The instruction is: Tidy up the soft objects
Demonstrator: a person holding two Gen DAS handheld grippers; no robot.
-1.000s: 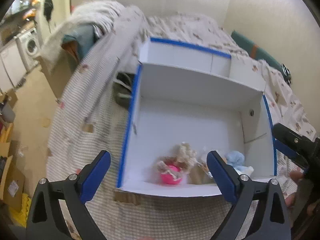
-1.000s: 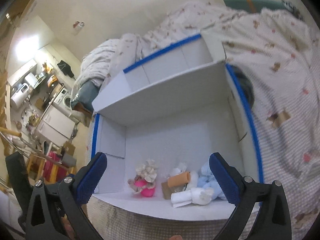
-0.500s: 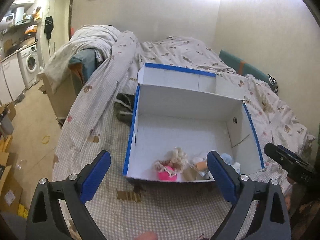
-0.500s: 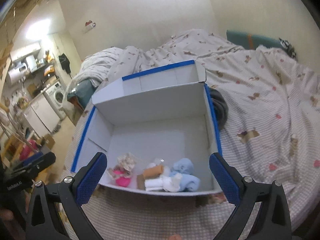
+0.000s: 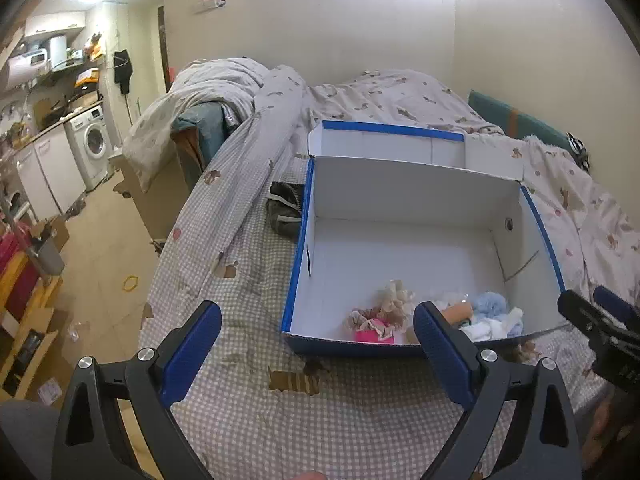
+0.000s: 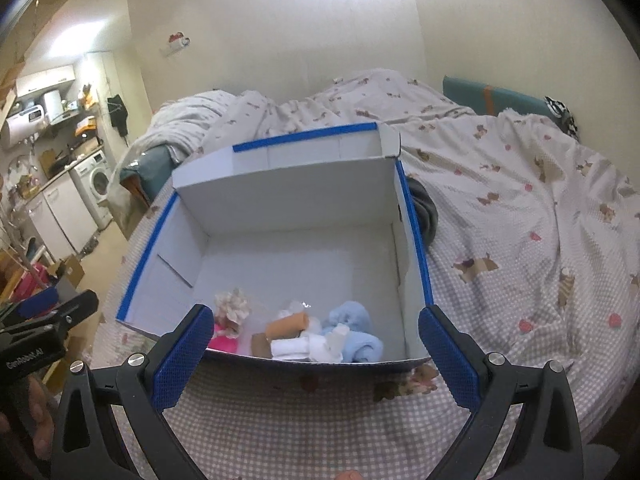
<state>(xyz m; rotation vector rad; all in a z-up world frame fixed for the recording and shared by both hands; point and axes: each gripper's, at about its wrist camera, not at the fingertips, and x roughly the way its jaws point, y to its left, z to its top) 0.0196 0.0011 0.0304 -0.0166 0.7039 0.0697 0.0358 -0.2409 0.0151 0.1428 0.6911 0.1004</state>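
A white box with blue edges [image 5: 400, 208] [image 6: 288, 204] lies open on the bed. Along its near wall sit a pink soft toy with cream frills [image 5: 374, 326] [image 6: 226, 338], a tan roll [image 5: 456, 312] [image 6: 286, 326], a white rolled cloth [image 6: 292, 348] and a light blue towel [image 5: 490, 304] [image 6: 358, 334]. My left gripper [image 5: 318, 344] is open and empty, held back from the box's near left corner. My right gripper [image 6: 314, 350] is open and empty in front of the near wall. The right gripper's black body [image 5: 600, 328] shows at the left wrist view's right edge.
The bed's checked sheet [image 5: 320, 420] lies under both grippers. A dark garment [image 5: 284, 212] [image 6: 424, 212] lies beside the box. A rumpled duvet [image 5: 224, 92] fills the bed's far end, a teal cushion [image 6: 488, 98] lies at the wall. A washing machine [image 5: 94, 144] and boxes stand left.
Both grippers have pulled back and up from the box, which now looks smaller and farther away. More of the bed and room shows. The soft things in the box have not moved.
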